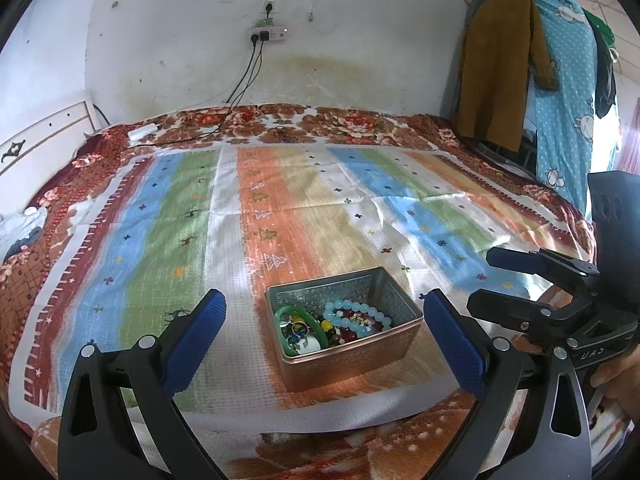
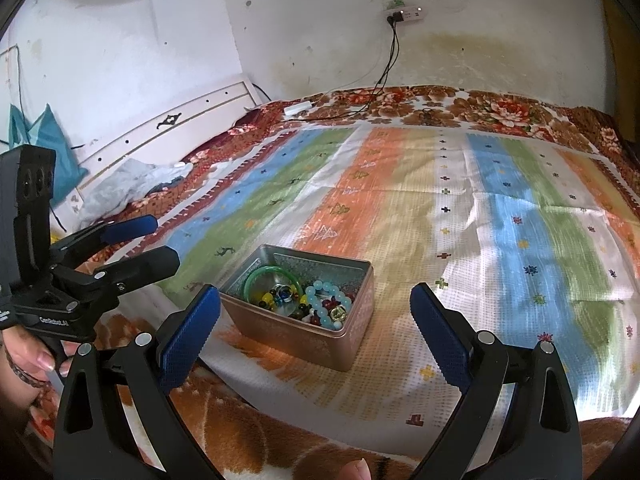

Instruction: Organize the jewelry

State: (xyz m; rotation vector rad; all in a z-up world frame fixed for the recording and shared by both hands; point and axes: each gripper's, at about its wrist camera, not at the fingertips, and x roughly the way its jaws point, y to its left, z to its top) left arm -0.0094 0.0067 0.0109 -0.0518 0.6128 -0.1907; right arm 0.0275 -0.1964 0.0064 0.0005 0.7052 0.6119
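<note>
Jewelry tin (image 1: 352, 354) near the striped cloth's (image 1: 280, 200) front edge
Left gripper (image 1: 324, 336) and right gripper (image 2: 316, 326) both spread; hanging clothes (image 1: 500, 72) appear only in left view

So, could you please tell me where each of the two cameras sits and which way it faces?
Left wrist: on the left gripper, looking forward over the bed at the tin box of jewelry; its open fingers and the right gripper show.
Right wrist: on the right gripper, facing the same tin box; its open fingers, the left gripper and a hand show.
Shared: box, striped cloth, wall sockets.
</note>
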